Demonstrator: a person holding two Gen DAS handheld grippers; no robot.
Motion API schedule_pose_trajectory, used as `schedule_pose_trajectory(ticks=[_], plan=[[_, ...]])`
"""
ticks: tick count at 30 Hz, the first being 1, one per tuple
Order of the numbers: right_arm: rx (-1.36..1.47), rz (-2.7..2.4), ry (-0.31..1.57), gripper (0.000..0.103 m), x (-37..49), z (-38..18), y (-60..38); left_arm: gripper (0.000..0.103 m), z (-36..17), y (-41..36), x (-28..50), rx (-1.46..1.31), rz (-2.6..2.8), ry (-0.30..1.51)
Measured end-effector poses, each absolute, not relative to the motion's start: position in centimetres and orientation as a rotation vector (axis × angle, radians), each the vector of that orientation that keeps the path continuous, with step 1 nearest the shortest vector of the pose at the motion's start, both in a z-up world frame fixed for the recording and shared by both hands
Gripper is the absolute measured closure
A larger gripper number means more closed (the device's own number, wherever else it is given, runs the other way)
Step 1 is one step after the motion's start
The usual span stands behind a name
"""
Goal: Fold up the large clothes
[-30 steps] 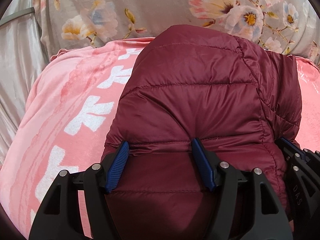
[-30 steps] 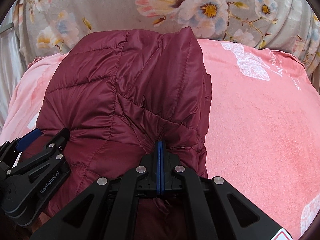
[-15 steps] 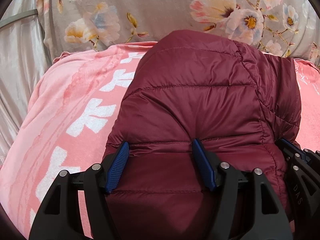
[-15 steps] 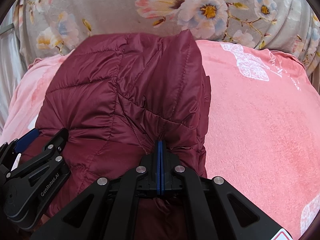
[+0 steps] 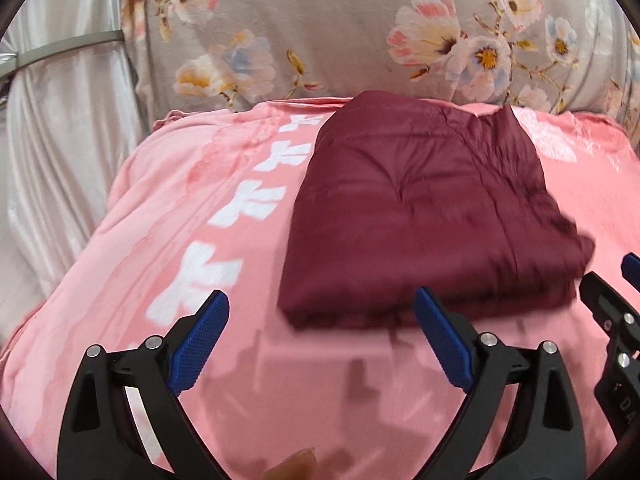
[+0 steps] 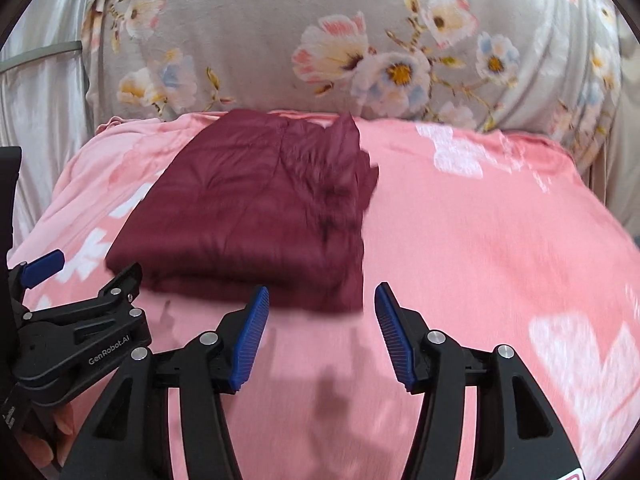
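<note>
A dark red quilted jacket (image 5: 424, 216) lies folded into a flat rectangle on the pink blanket (image 5: 192, 216); it also shows in the right wrist view (image 6: 256, 208). My left gripper (image 5: 320, 316) is open and empty, hovering just in front of the jacket's near edge. My right gripper (image 6: 320, 312) is open and empty, in front of the jacket's near right corner. Neither gripper touches the jacket. The left gripper also shows at the left edge of the right wrist view (image 6: 80, 280).
The pink blanket (image 6: 500, 240) with white patterns covers the bed. A grey floral pillow (image 5: 360, 32) stands behind the jacket, also in the right wrist view (image 6: 360, 40). A silvery curtain (image 5: 60, 120) hangs at the left.
Both grippers have let go of the jacket, opened and pulled back toward me. The jacket now lies flat and folded on the blanket.
</note>
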State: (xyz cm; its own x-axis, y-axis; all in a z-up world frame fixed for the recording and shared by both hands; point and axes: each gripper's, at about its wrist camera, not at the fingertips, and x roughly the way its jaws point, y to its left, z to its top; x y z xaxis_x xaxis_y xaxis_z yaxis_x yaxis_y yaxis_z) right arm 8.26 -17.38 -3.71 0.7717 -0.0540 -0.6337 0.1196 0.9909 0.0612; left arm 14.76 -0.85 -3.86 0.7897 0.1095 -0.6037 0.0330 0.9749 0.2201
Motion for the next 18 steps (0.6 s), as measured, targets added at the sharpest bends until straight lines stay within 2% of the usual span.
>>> schedule_pose_trajectory(ticks=[7, 18], plan=[[0.129, -0.088, 0.717, 0.047, 5.4, -5.1, -16.8, 0.01, -5.6, -0.7, 11.0, 0.201, 0.021, 0.707], [0.126, -0.113, 0.757, 0.044, 5.1, -5.9, -16.5, 0.01, -6.6, -0.1, 10.1, 0.145, 0.026, 0.749]])
